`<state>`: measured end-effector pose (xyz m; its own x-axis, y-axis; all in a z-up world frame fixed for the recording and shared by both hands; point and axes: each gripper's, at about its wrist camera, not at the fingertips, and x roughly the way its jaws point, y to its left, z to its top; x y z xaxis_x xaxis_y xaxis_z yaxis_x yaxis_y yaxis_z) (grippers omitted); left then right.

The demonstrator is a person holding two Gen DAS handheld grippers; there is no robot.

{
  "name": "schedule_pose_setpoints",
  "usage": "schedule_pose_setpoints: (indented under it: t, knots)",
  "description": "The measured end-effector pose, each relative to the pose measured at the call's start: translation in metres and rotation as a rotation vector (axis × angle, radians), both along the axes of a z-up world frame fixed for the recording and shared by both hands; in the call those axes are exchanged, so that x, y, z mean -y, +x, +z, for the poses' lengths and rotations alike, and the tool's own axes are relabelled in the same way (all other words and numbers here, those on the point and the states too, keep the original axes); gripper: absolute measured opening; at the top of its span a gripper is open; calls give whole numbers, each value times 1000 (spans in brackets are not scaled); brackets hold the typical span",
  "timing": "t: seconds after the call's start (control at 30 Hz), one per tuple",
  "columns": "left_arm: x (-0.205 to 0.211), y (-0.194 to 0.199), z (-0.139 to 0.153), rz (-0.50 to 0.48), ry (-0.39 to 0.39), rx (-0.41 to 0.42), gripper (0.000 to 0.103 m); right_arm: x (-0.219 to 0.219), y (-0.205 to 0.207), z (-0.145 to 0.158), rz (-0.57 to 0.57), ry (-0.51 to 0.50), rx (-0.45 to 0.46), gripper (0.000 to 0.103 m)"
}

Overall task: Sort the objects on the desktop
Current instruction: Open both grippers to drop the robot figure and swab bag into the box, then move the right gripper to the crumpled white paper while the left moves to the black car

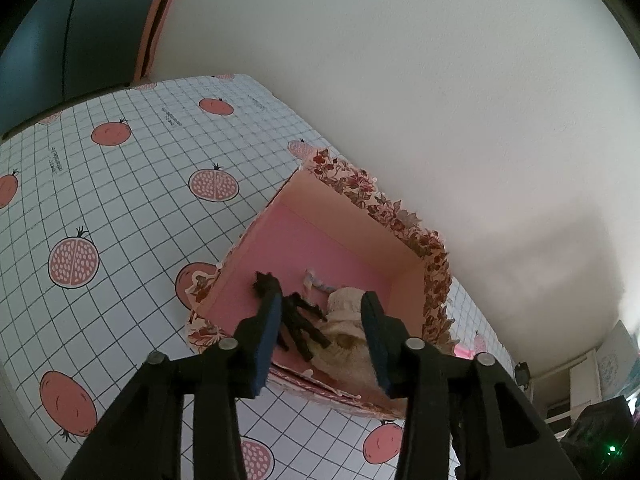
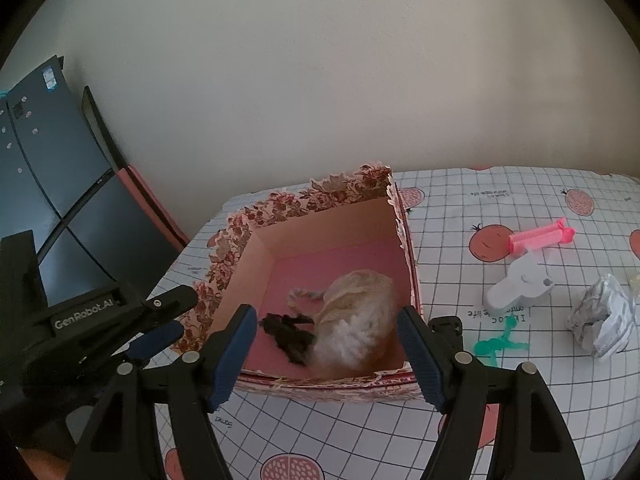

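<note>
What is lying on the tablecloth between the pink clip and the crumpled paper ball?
In the right wrist view, a white plastic piece lies between the pink clip and the crumpled paper ball; what it is cannot be told.

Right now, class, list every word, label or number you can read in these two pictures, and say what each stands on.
"GenRobot.AI": white letters on the black left gripper body.
"IK...oc ... life": upside-down print on the checked pomegranate tablecloth, partly hidden.
Other tablecloth prints: too small to read.
Sticker on the dark blue fridge: too blurred to read.

Soft, dim indoor light, faint shadows on the wall (image 1: 440,100), strong fisheye bending, dark corners.
</note>
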<state>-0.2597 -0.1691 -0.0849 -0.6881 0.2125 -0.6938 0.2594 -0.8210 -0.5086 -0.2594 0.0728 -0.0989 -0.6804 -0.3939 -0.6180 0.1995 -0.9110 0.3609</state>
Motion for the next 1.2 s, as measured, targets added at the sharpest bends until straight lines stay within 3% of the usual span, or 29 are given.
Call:
schedule_pose_setpoints:
  t: [0.67,0.83,1.03,1.2]
  knots:
    - [-10,-1,4,-17,-21,15,53,-9,1,4,-11,-1,-3,76]
    - [-14,-1,8,-21,-29,11,64,-14,1,7,-16,-4,-2,77]
    - [-19,-2,11,-16,-38,19,84,-21,1,7,-23,-4,11,90]
    - [-22,-2,13,-4,-59,32,89,-30,0,9,-39,-10,13,101]
